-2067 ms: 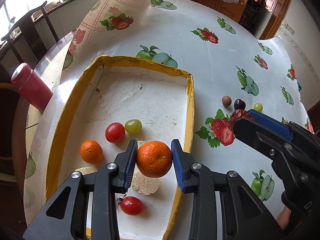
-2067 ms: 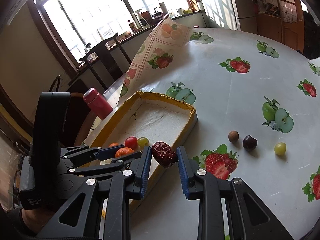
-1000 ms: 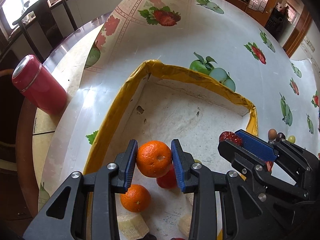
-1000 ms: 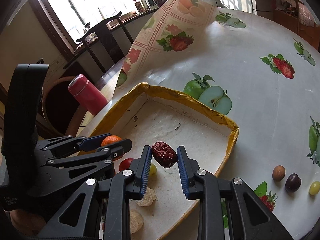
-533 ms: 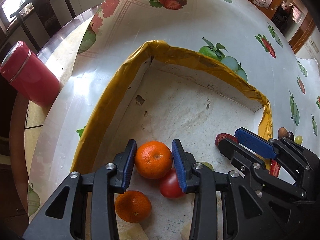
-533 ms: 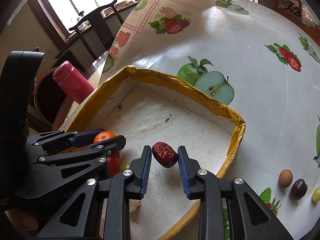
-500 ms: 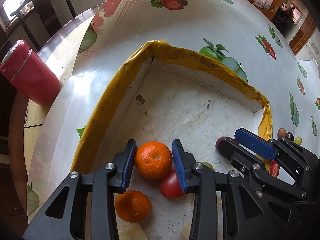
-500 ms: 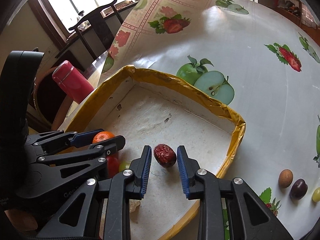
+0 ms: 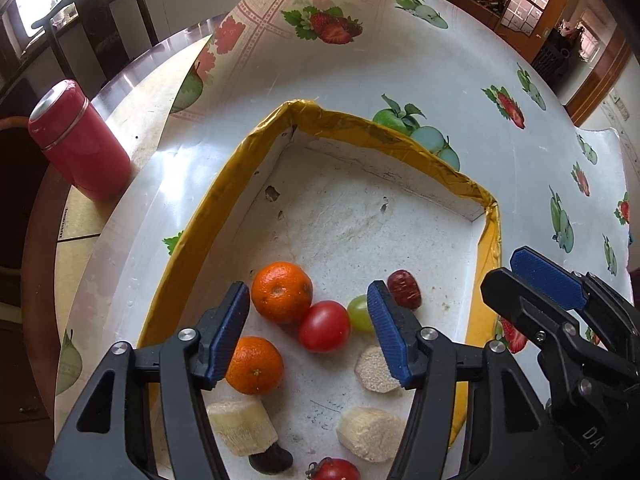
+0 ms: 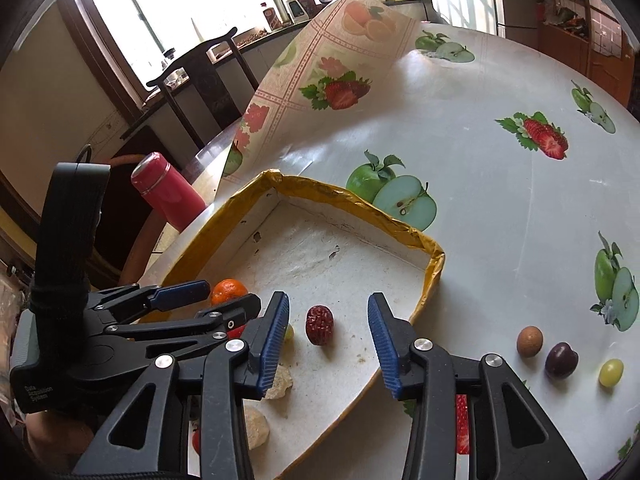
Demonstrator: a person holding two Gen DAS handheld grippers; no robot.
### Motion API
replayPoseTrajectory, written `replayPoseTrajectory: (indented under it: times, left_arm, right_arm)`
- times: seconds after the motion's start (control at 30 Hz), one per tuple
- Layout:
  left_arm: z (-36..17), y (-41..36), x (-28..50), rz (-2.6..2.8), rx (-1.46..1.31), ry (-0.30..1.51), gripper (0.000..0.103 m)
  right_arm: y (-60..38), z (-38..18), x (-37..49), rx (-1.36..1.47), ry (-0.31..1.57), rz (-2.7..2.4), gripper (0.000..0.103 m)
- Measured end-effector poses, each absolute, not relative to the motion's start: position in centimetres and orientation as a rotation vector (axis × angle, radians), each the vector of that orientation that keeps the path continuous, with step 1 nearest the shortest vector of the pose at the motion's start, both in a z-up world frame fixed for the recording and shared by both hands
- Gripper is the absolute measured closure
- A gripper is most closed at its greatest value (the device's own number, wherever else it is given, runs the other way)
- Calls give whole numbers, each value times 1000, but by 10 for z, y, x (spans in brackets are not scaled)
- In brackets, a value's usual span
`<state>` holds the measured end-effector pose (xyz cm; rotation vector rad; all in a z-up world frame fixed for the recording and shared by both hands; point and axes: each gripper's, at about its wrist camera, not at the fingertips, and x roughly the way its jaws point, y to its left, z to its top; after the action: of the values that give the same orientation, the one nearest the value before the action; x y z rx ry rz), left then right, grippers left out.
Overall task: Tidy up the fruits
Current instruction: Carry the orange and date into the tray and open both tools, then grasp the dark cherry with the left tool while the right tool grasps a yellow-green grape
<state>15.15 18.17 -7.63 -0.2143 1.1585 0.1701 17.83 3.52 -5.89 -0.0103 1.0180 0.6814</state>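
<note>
"Orange [image 9: 282, 293]: where?"

"Down on the floor of the tray [image 9: 224, 184], nearer its left wall than its right, touching a tomato [image 9: 324, 326]. Just beyond a second orange [image 9: 255, 365], which sits closer to the near edge."

"Left gripper [image 9: 308, 296]?"

"Above both oranges, pointing steeply down. Just been opening; spread wide now, blue pads clear of the fruit, gripping nothing."

"And the date [image 10: 319, 325]?"

"Also on the tray floor, towards the right wall, just beside a grape [image 9: 360, 313] that touches the tomato."

"Right gripper [image 10: 328, 302]?"

"Over the date, likewise just been opening. Parted, with the date lying below the gap and free of both pads. Hard to tell how high above it."

"Anything else in the tray?"

"Three pale, rough chunks near the near edge [image 9: 242, 420], plus a second tomato [image 9: 332, 470] and something dark and small, too cut off to name."

"Outside the tray?"

"Lined up on the cloth [image 10: 500, 220] past the tray's right wall: brown fruit [image 10: 529, 341], plum [image 10: 561, 360], yellow grape [image 10: 611, 372], each apart from the next. Red flask [image 9: 78, 148] upright off the tray's left side, on bare tabletop beyond the cloth's folded-up edge."
</note>
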Motion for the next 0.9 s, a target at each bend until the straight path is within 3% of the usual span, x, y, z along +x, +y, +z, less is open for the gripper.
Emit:
replayPoseTrajectory:
  times: [0.23,0.4,0.9]
  left_arm:
    - [-65,165,144,140,-186,1139,43]
    - [-56,152,139,110,-165,1127,43]
    - [-43,107,131,35,-127,1122,43]
  right_arm:
    - [1,-46,160,22,1008,643,57]
    - [-26,-43,149,20,1002,595,49]
    - [-114,-44,131,58,1007,464,49]
